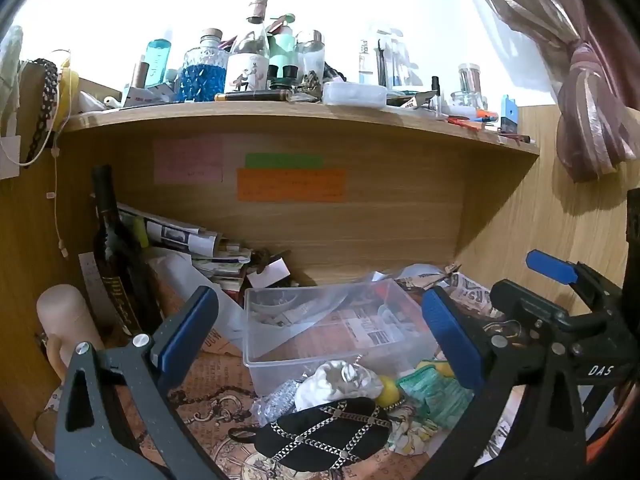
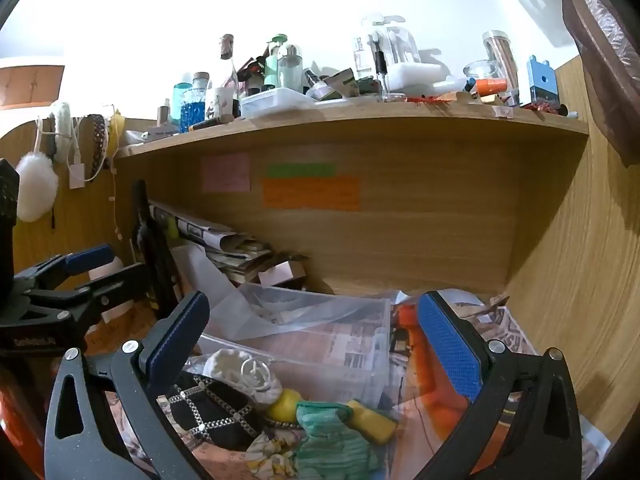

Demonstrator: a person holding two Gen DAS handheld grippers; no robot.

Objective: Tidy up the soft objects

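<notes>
A pile of soft things lies on the desk in front of a clear plastic box [image 1: 332, 324]: a black pouch with chain pattern [image 1: 324, 432], a white cloth [image 1: 340, 384], a green cloth [image 1: 436, 396], a yellow item [image 1: 387, 394] and a floral scrunchie [image 1: 408, 436]. My left gripper [image 1: 320, 336] is open and empty, above the pile and box. In the right wrist view the black pouch [image 2: 212, 412], white cloth [image 2: 244, 372], green cloth [image 2: 332, 440], yellow item [image 2: 364, 420] and box [image 2: 320, 336] show. My right gripper [image 2: 316, 340] is open and empty over them.
A wooden shelf [image 1: 280, 114] crowded with bottles and jars hangs above the desk. A dark wine bottle [image 1: 116, 248], stacked papers [image 1: 192, 240] and a beige cylinder [image 1: 68, 316] stand at left. A curtain [image 1: 580, 80] hangs at right. The other gripper [image 2: 60, 288] shows at left.
</notes>
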